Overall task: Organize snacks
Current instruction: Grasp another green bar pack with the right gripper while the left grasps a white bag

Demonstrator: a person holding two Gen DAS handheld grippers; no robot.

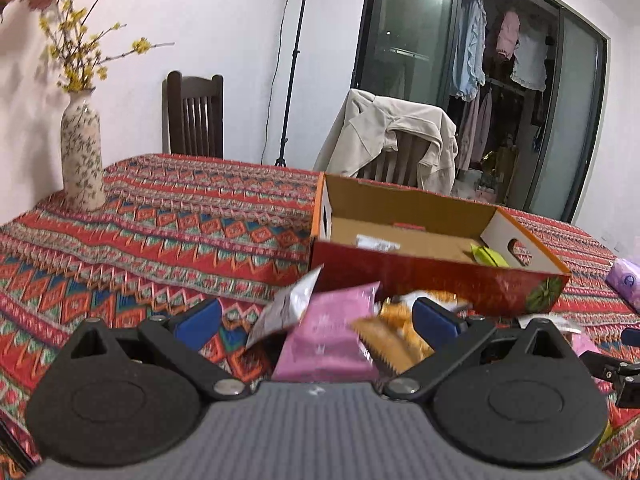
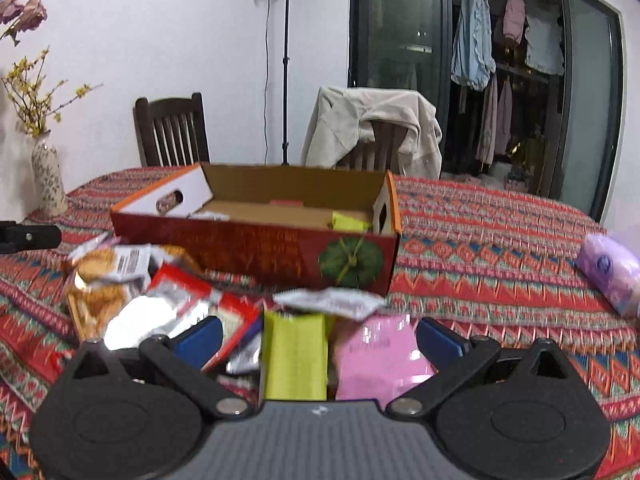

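Note:
A red cardboard box (image 1: 432, 280) (image 2: 256, 252) stands open on the patterned tablecloth, with a yellow-green packet (image 1: 490, 257) (image 2: 349, 222) and a white packet (image 1: 376, 243) inside. In front of it lies a heap of snack packets. My left gripper (image 1: 318, 318) is open above a pink packet (image 1: 328, 340) and an orange biscuit packet (image 1: 394, 332). My right gripper (image 2: 320, 338) is open above a yellow-green packet (image 2: 294, 356) and a pink packet (image 2: 380, 356). More red, silver and biscuit packets (image 2: 132, 280) lie to its left.
A flowered vase (image 1: 82, 152) (image 2: 48, 178) stands at the table's far left. A purple tissue pack (image 1: 626, 280) (image 2: 614, 272) lies at the right. Two chairs, one draped with a beige jacket (image 1: 392, 140), stand behind the table. The other gripper shows at the left edge of the right wrist view (image 2: 28, 236).

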